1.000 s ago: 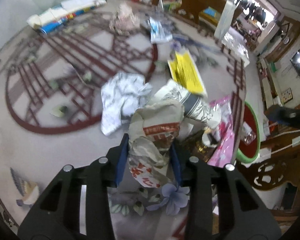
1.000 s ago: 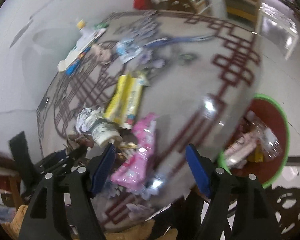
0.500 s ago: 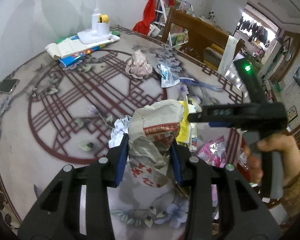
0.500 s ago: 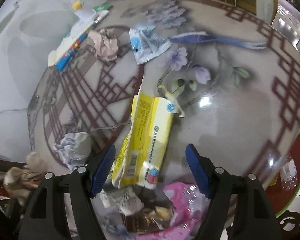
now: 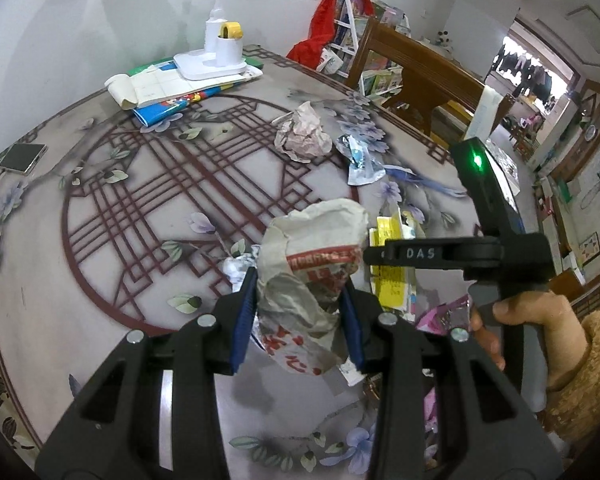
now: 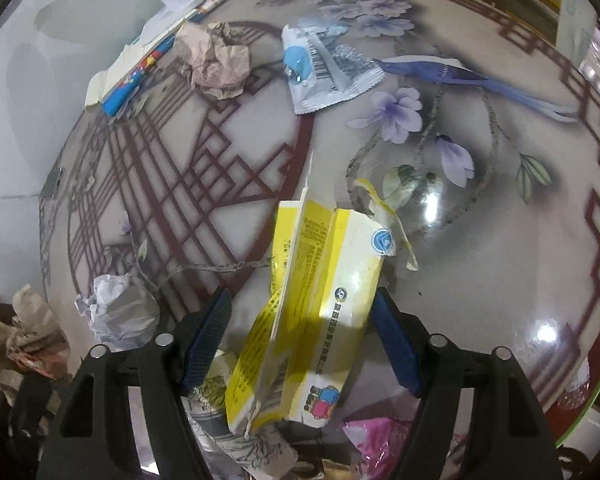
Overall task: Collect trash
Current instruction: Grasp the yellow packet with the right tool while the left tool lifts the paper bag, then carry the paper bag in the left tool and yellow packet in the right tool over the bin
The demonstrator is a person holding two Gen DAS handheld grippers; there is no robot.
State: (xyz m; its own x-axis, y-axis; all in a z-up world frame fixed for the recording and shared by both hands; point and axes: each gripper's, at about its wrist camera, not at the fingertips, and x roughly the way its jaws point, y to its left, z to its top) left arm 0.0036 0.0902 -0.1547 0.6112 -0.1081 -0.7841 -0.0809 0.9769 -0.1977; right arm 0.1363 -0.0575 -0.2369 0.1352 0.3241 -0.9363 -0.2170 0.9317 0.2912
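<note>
Patterned round table [image 5: 100, 208]: left gripper [image 5: 300, 312] still clamps the crumpled paper bag [image 5: 312, 264] aloft, while right gripper [image 6: 300, 340], jaws wide apart, has dropped astride the yellow wrapper [image 6: 324, 292] at 12 o'clock, so closing comes next.

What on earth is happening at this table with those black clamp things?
A person is clearing litter off a patterned table with two handheld grippers. The left gripper is shut on a crumpled paper bag with red print, lifted above the tabletop. The right gripper is open, its fingers straddling a flattened yellow carton that lies on the table. More wrappers and a crumpled paper ball lie farther back.
</note>
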